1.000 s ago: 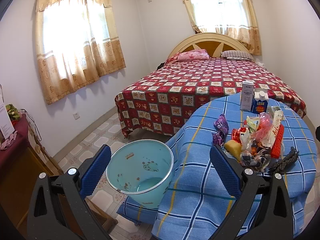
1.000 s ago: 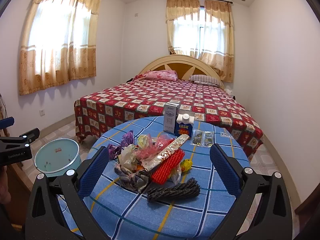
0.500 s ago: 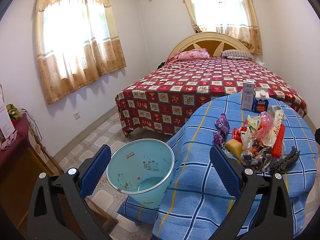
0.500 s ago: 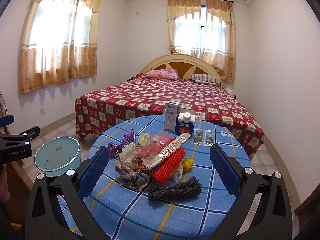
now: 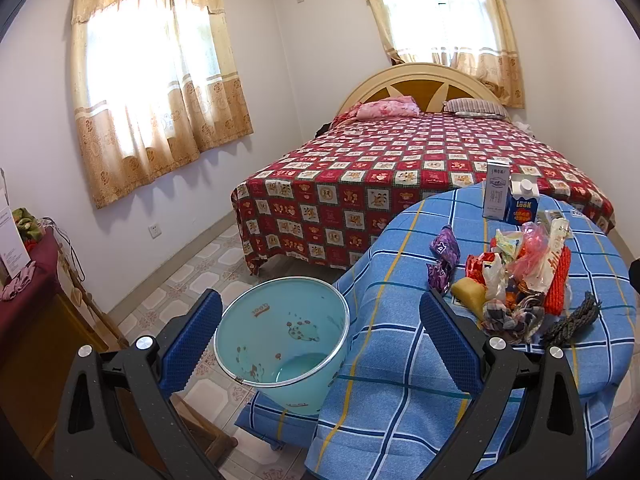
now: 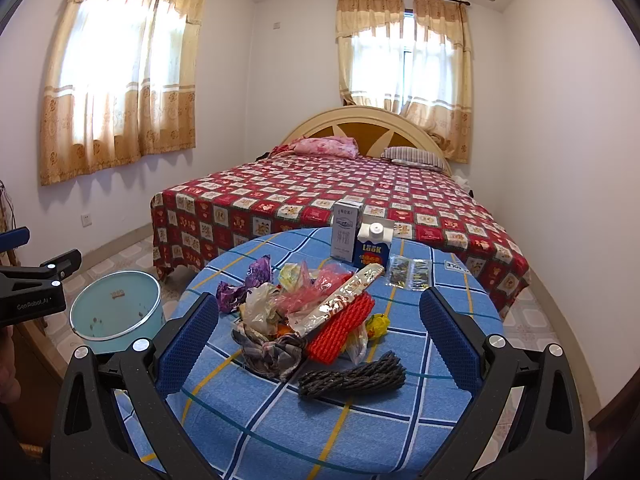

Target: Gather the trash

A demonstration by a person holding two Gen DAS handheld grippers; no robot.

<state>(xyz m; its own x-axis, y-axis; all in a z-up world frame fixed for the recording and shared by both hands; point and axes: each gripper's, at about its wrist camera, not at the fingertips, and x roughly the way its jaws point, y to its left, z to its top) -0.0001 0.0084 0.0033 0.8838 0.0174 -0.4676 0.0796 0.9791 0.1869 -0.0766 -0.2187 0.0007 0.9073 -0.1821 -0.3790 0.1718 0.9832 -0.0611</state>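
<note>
My left gripper (image 5: 320,336) hangs with its blue ribbed fingers (image 5: 192,340) spread wide and nothing between them. Between them, in the left wrist view, I look down into the pale turquoise plastic bin (image 5: 280,340), which stands on the tiled floor (image 5: 188,280) just beside the draped edge of the round table under its blue checked cloth (image 5: 384,320). The bin's inside shows a few printed marks and no litter that I can make out.

My right gripper (image 6: 320,336) is likewise wide apart, holding nothing, its fingers (image 6: 448,336) framing the heap of trash (image 6: 304,312) on the table: a dark grey twisted bundle of cord (image 6: 352,378) nearest me, a grey crumpled cloth-like wad (image 6: 268,350) to its left, a red ribbed foam sleeve (image 6: 344,328) with a long silver foil wrapper (image 6: 340,302) lying across it, pink and white plastic bags (image 6: 308,292), a yellow scrap (image 6: 378,322) and purple crumpled wrappers (image 6: 244,286) at the left edge of the heap. Beyond the heap stand a tall white carton (image 6: 346,236) and a shorter blue carton with a white cap (image 6: 373,248), touching side by side, with a clear flat sachet (image 6: 410,276) lying to their right.

Behind the table is a bed with a red patchwork cover (image 6: 340,192).
</note>
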